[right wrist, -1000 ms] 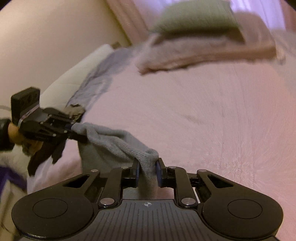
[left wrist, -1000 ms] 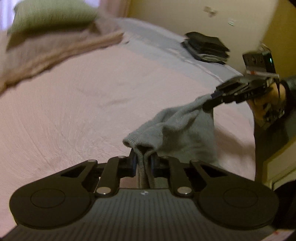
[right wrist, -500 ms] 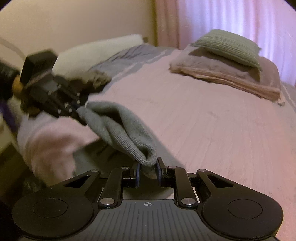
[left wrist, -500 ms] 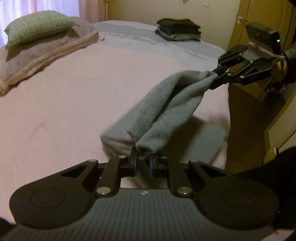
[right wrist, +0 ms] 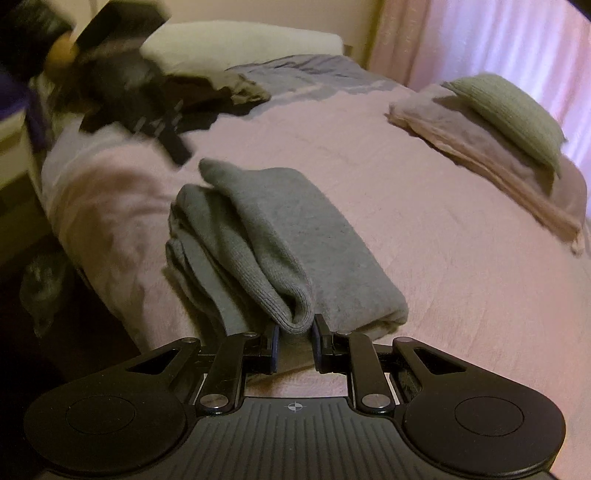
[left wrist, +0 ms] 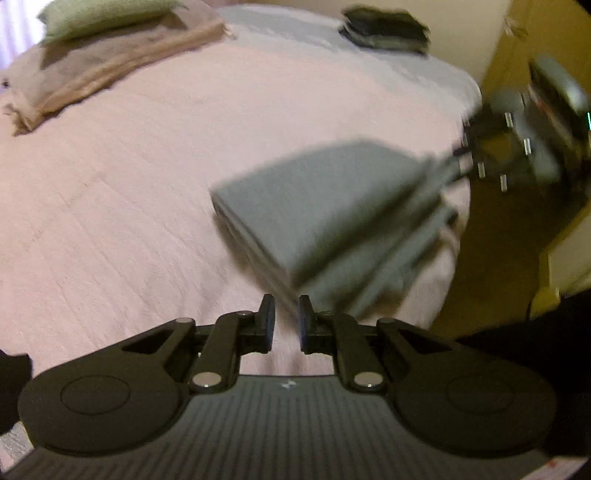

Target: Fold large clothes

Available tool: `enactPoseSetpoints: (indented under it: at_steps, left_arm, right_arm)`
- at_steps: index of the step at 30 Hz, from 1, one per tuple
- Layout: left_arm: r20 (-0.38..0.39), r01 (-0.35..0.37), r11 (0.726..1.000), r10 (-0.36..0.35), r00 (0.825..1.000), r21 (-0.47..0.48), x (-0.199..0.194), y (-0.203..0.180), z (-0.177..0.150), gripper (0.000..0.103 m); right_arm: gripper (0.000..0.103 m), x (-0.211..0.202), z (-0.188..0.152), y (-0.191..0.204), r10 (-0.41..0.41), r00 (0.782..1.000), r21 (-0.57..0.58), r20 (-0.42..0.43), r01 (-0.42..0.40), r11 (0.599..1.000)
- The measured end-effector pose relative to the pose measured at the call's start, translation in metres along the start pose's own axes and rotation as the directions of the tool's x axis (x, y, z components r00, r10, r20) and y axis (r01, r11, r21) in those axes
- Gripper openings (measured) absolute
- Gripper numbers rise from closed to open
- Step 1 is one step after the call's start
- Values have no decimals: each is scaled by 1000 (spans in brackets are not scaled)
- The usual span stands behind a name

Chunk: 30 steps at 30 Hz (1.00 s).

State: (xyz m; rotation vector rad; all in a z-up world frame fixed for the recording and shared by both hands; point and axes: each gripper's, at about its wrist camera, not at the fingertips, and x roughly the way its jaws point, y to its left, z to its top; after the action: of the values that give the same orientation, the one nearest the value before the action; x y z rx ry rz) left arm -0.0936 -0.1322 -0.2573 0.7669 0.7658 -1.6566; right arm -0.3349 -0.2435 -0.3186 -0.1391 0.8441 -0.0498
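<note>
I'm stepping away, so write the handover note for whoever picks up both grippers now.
Left gripper: open, empty, clear of the cloth.
Right gripper: open; a fold of the grey garment sits between its fingers, unclamped.
The garment lies folded near the corner of the pink bed.
Done: folding appears finished.
Left: withdraw the right gripper, tidy the loose edge, perhaps move it to the dark folded stack.

We see a ribbed knit grey sweater lying on matt, quilted pink cloth bedspread.
</note>
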Motion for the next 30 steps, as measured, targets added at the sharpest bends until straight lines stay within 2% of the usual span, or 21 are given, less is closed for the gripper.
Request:
enactPoseSetpoints:
  at_steps: [3,5,8,10,12,14,17,20,21,23,25,27,30]
  left_arm:
    - [65,2,999,1,998,-40,1,1,34,10]
    - [72,47,996,-41,997,-82,18,0,54,12]
    - [-18,112,983,-116,993,-148,64,1,72,14]
    - [-56,117,984,-126,990,-135,80,-3,72,13]
    - [-72,114,987,-123,990,-114,84,-6,70,13]
    - [-73,128,983,-138,988,-133,81,-4,67,13]
    - [-81,128,984,-139,987,-124,78,-2,66,14]
    - [-90,131,986,-141,986,-106,77,-7,60,14]
    - [-95,131,986,-142,985,-105,76,-8,58,14]
    - [-109,132,985,-144,984,-107,76,-10,54,14]
    - [-135,129,985,-145,980,-116,77,-11,47,14]
    - [-168,127,984,-147,975,-124,77,-15,38,14]
    - [-174,134,981,-158,972,-142,78,-21,24,14]
  right_arm:
    - [14,0,-3,1,3,1000,-8,-9,-3,1000]
    - [14,0,-2,1,3,1000,-5,-14,-3,1000]
    - [15,-4,-1,1,16,999,-16,-41,-17,1000]
    - [16,-9,0,-3,42,996,-11,-75,-43,999]
    - [17,-17,0,-10,62,992,22,-109,-60,998]
    - [17,-28,2,-24,73,994,116,-86,-63,991]
    - [17,-29,10,-49,97,995,329,-16,-87,940]
    - [17,-7,20,-66,110,990,527,88,-140,838]
    - [17,4,23,-70,126,987,575,97,-159,803]
    - [17,32,23,-73,180,983,644,33,-158,749]
    - [17,45,19,-67,234,972,651,-14,-169,740]
    - [17,44,14,-58,259,965,629,-47,-173,758]
    - [17,46,1,-49,278,956,611,-87,-169,773]
